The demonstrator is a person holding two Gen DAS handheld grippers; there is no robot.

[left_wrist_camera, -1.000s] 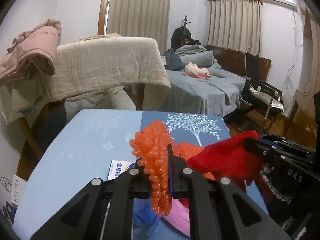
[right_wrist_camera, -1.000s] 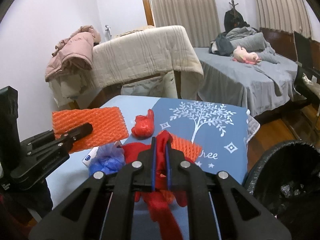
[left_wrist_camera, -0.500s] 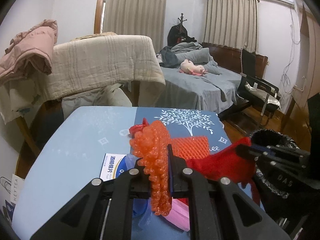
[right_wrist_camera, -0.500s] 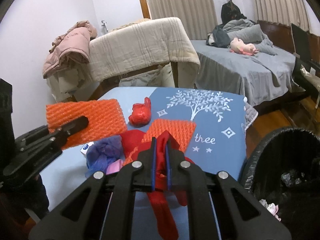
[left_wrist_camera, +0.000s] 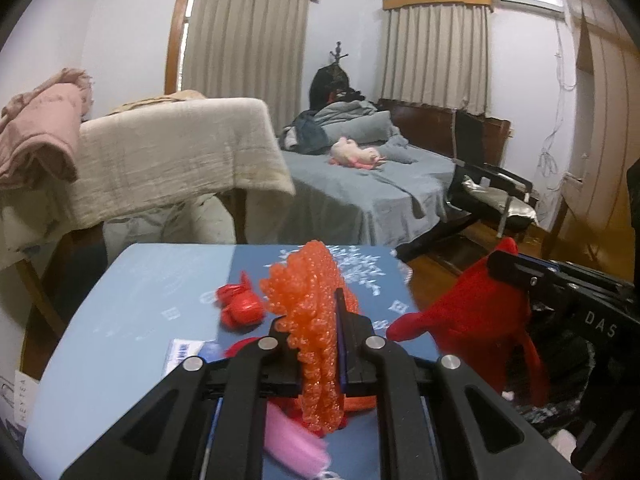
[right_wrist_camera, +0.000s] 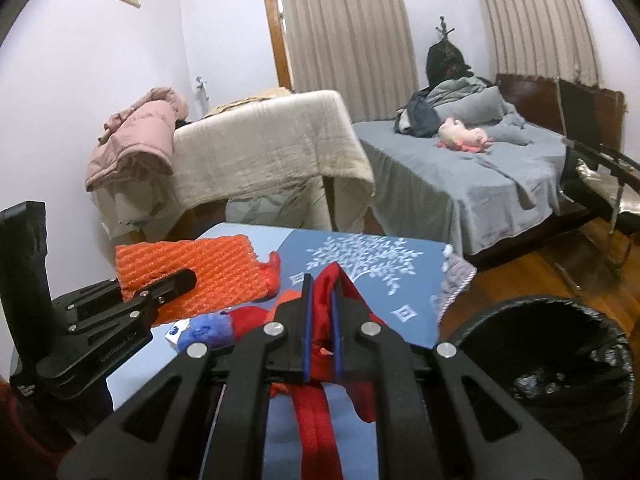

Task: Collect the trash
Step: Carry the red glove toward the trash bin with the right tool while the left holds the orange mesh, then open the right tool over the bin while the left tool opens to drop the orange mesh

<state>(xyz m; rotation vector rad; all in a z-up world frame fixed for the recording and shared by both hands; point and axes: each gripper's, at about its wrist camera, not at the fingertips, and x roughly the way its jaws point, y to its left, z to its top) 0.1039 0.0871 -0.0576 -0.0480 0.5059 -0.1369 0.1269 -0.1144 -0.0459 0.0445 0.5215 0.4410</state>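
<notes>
While both pieces hang clear of the tabletop (right_wrist_camera: 256, 424), the left gripper (left_wrist_camera: 318, 344) pinches the orange foam net (left_wrist_camera: 316, 320) between its fingers, and the right gripper (right_wrist_camera: 320, 320) clamps the red bag (right_wrist_camera: 322, 308). Off the right fingers' right side, below, gapes the black-lined bin (right_wrist_camera: 560, 360), likely the drop point. Ahead of the left fingers lies another red scrap (left_wrist_camera: 240, 306).

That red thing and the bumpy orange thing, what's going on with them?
Someone is clearing trash off the blue table with two handheld grippers. The left gripper has its jaws shut on an orange foam net sleeve, lifted above the table. The right gripper has its jaws shut on a red plastic bag, near the black-lined trash bin. A small red wad and other scraps lie on the table.
</notes>
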